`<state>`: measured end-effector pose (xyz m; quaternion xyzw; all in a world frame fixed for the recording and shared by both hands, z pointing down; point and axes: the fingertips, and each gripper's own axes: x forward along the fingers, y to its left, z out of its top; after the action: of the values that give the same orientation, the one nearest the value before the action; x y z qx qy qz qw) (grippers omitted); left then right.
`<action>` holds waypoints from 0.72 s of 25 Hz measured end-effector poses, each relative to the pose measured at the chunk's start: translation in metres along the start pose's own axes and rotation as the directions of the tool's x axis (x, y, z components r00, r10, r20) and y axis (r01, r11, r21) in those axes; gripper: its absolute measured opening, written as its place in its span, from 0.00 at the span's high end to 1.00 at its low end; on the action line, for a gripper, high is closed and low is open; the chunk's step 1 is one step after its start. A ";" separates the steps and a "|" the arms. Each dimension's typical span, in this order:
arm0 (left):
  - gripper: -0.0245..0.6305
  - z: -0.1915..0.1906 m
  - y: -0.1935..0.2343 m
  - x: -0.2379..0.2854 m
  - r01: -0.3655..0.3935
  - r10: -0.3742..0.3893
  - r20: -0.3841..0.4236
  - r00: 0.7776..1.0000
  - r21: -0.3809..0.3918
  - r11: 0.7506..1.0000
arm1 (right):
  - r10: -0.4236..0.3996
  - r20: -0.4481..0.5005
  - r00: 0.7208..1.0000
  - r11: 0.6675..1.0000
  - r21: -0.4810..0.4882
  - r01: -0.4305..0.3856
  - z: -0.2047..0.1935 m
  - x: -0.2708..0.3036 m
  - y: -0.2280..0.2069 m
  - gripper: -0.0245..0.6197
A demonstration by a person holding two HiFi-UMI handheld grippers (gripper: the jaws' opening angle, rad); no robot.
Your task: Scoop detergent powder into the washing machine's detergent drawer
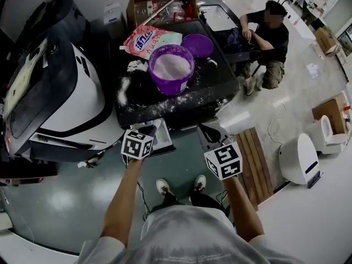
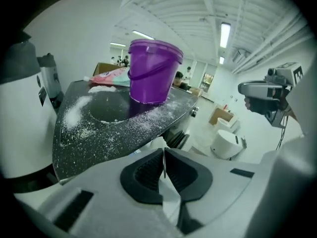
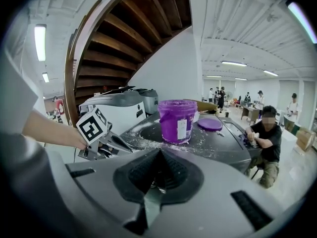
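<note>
well, my left gripper (image 1: 154, 130) and right gripper (image 1: 209, 132) are both closed, holding nothing; the purple bucket (image 1: 171, 69) (white powder inside) stands farther off on the powder-dusted washer top (image 1: 165, 106).

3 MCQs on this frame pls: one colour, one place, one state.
1. What colour is the bucket?
A) green B) purple C) white
2. Where is the lid?
A) on the floor B) on the machine top, beside the bucket C) closed on the bucket
3. How do the jaws of the left hand-held gripper stand?
A) together, nothing between B) wide apart C) clamped on a scoop

Answers:
1. B: its wall shows purple in both gripper views.
2. B: it lies flat on the dark top, next to the open bucket.
3. A: in the left gripper view the pads meet with nothing held.
</note>
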<state>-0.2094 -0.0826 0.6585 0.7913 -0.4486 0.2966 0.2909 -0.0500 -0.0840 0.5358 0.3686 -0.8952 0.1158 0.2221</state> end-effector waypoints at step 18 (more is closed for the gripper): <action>0.94 -0.006 -0.001 0.020 -0.147 0.311 -0.078 0.947 0.756 0.638 | -0.036 -0.028 0.999 0.999 0.018 0.036 -0.021 -0.021 -0.023 0.95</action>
<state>-0.2014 -0.0880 0.6767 0.7426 -0.3546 0.5657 -0.0520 -0.0136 -0.0793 0.5449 0.3850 -0.8841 0.1254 0.2331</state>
